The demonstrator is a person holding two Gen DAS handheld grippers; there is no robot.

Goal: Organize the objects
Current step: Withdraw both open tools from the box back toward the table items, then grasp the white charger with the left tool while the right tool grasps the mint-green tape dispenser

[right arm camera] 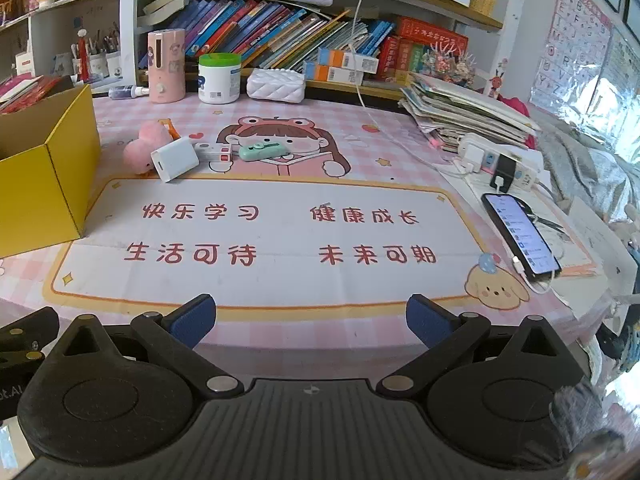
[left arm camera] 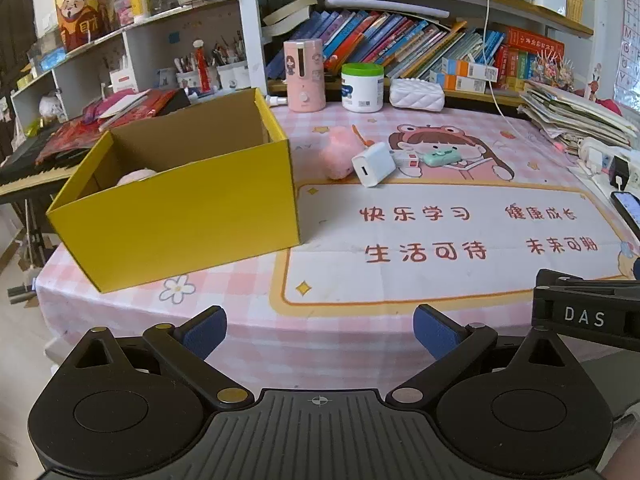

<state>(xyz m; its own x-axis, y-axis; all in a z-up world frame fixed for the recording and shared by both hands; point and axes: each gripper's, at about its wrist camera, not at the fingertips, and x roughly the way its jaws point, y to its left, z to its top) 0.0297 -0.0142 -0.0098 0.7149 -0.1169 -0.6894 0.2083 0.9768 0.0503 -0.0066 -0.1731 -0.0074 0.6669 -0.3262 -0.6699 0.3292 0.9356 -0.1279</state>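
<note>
The yellow box [left arm camera: 176,216] on the counter [left arm camera: 240,336] holds something pink [left arm camera: 136,177]; left tool [left arm camera: 320,330] and right tool [right arm camera: 311,320] gape empty.

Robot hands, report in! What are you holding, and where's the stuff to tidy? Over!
Left gripper open, empty. Right gripper open, empty. Pink plush, white charger and small bits wait on table beside yellow box. Path clear. Over.

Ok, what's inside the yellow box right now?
In the left wrist view, a pale pink rounded object shows just above the near wall of the yellow box. That wall hides the rest of the floor, so anything else inside cannot be seen.
</note>
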